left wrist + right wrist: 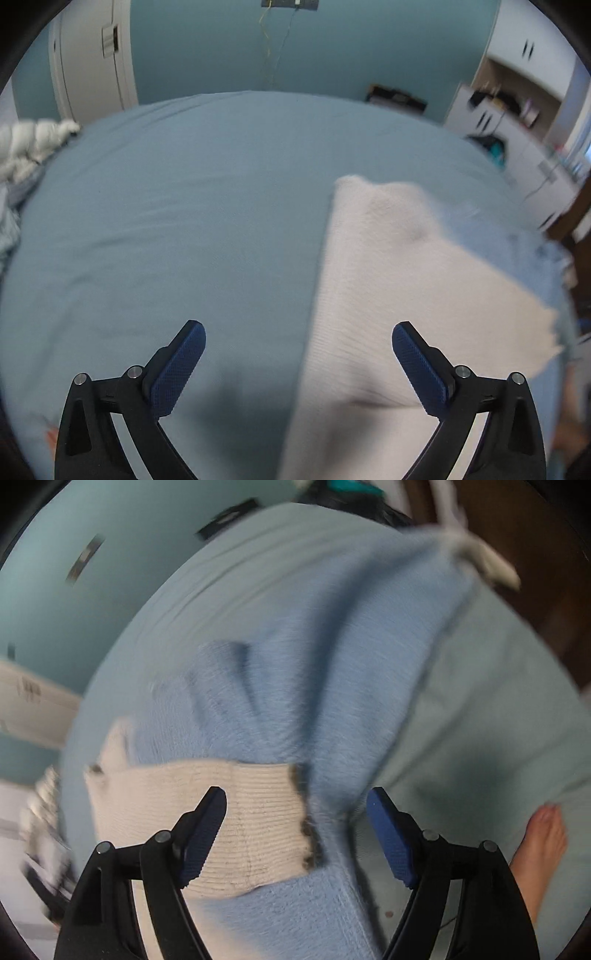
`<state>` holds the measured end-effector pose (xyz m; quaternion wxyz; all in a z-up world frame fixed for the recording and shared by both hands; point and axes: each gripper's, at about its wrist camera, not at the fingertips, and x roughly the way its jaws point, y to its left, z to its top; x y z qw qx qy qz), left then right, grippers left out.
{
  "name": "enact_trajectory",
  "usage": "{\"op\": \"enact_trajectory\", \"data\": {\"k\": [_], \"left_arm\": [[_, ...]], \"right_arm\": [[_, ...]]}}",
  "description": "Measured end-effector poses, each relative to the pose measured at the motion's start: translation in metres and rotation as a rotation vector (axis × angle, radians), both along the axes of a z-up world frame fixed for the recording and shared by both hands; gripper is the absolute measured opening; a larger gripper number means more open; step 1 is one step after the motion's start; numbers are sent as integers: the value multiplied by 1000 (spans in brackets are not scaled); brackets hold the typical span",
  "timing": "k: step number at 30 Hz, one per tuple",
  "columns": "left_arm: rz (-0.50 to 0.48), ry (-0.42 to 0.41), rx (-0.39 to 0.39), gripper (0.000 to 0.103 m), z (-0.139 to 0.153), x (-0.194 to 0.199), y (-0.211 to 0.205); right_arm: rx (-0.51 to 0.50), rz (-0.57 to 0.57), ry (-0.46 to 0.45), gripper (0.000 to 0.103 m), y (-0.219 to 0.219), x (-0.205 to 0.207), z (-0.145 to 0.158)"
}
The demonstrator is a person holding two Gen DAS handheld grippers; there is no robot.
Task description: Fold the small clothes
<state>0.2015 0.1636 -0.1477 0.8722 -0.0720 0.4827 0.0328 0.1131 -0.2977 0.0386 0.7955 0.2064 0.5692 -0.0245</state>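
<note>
While grippers gape (both), sweater [325,672] lies.

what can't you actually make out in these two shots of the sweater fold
- Sweater, right wrist view: motion blur smears the blue knit; the dark marks along the cream panel's edge are unreadable.
- Sweater's near end, both views: hidden behind the fingers and cut off by the bottom edge.
- Shelf clutter, left wrist view: blurred, too small to name.
- White heap, left wrist view: cut off by the left edge.
</note>
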Motion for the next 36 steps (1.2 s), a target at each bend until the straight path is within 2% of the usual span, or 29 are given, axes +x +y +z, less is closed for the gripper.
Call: {"op": "enact_trajectory", "data": {"k": [3, 6, 8, 12, 15, 17, 18, 20, 24, 26, 27, 29, 31, 34, 35, 36], "left_arm": [[-46, 84, 92, 102, -29, 11, -7], [-91, 197, 322, 103, -73, 14, -22], [-71, 117, 306, 103, -73, 4, -16], [-58, 125, 311, 103, -69, 0, -12], [-34, 109, 310, 103, -60, 4, -22], [-1, 83, 291, 103, -45, 0, -21], [11, 59, 260, 103, -40, 0, -25], [5, 36, 199, 103, -24, -6, -26], [3, 24, 116, 103, -10, -14, -34], [-11, 24, 92, 103, -10, -19, -44], [-20, 25, 87, 103, -10, -21, -48], [-37, 34, 93, 103, -15, -21, -51], [-42, 47, 99, 103, -21, -18, -45], [-41, 68, 99, 103, -27, -20, -51], [-40, 74, 102, 103, -30, -19, -50], [-39, 79, 109, 103, -31, -20, -50]], "right_arm": [[-57, 126, 5, 76, 52, 4, -11], [-60, 236, 39, 76, 97, 9, -35], [-74, 291, 73, 76, 107, 11, -56], [-144, 328, 214, 76, 132, 23, -99], [-128, 325, 212, 77, 134, 29, -99], [-40, 294, 182, 76, 119, 29, -85], [36, 245, 132, 76, 102, 29, -71], [95, 142, 74, 76, 70, 30, -55], [98, -187, 33, 76, -31, 34, -45], [91, -279, 43, 74, -61, 39, -54], [86, -320, 57, 68, -79, 42, -60], [94, -363, 102, 60, -102, 50, -75], [98, -385, 133, 59, -123, 57, -89], [80, -363, 132, 51, -119, 75, -106], [63, -348, 135, 43, -114, 81, -111], [5, -321, 151, 40, -107, 90, -115]]}}
